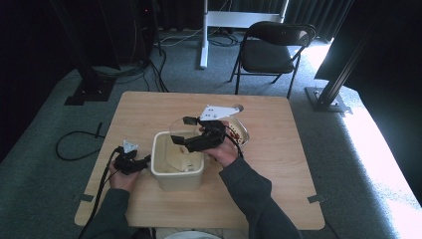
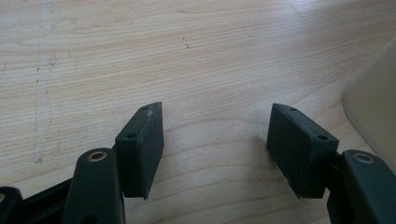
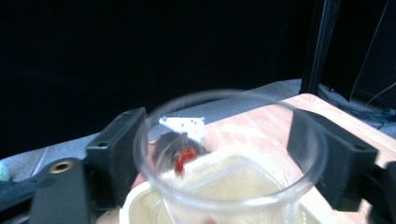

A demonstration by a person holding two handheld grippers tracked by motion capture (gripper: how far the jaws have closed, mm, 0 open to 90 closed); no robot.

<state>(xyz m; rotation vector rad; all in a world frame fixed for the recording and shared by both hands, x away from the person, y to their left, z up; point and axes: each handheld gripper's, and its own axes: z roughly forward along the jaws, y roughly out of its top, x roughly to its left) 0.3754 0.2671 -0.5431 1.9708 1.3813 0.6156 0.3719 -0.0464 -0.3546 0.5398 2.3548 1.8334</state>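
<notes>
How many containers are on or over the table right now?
3: a cream tub near the front edge, a clear cup between the right gripper's jaws over it, and a bowl behind. Others may be hidden.

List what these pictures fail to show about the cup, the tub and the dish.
- Clear cup: blurred in the right gripper view; whether the right gripper presses it is unclear.
- Tub contents: too small in the high view.
- Dish: mostly hidden behind the right hand, high view.

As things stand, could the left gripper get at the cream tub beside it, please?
Probably yes: the left gripper rests open on the table right beside the tub, with nothing between them.
</notes>
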